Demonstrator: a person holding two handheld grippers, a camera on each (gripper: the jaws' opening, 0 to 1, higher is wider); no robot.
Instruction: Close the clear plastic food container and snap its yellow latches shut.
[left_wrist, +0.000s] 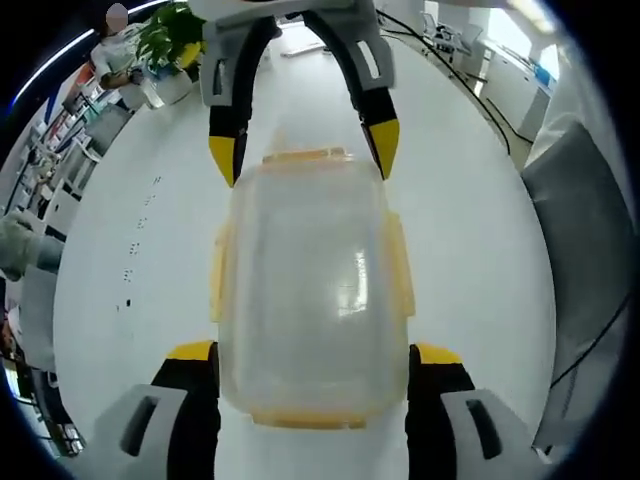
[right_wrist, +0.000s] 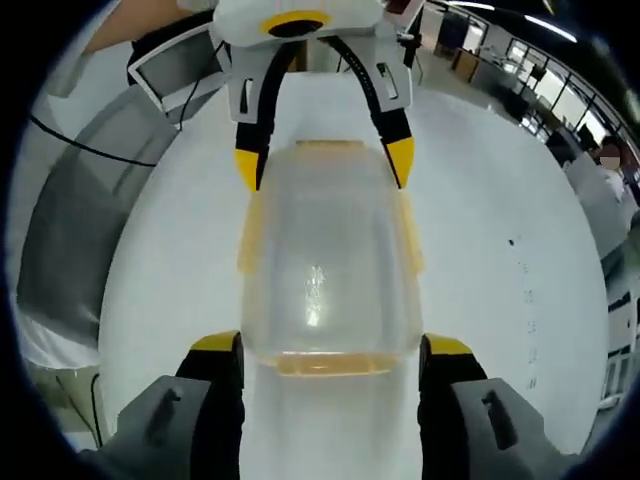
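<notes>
A clear plastic food container (left_wrist: 310, 290) with its lid on lies on the white table (left_wrist: 130, 230), lengthwise between my two grippers. Yellow latches (left_wrist: 400, 270) run along its sides and ends, and the side ones flare outward. In the left gripper view my left gripper (left_wrist: 312, 352) is open, its yellow-tipped jaws flanking the container's near end. My right gripper (left_wrist: 304, 150) faces it from the far end, open, tips beside the far corners. In the right gripper view the container (right_wrist: 325, 270) sits between my right gripper (right_wrist: 330, 345) and my left gripper (right_wrist: 323, 155).
A grey chair (left_wrist: 580, 250) stands at the table's edge, seen also as a grey chair (right_wrist: 90, 230) in the right gripper view. A potted plant (left_wrist: 170, 35) and a black cable (left_wrist: 470, 90) lie at the far end. Desks and a person (right_wrist: 610, 160) are beyond.
</notes>
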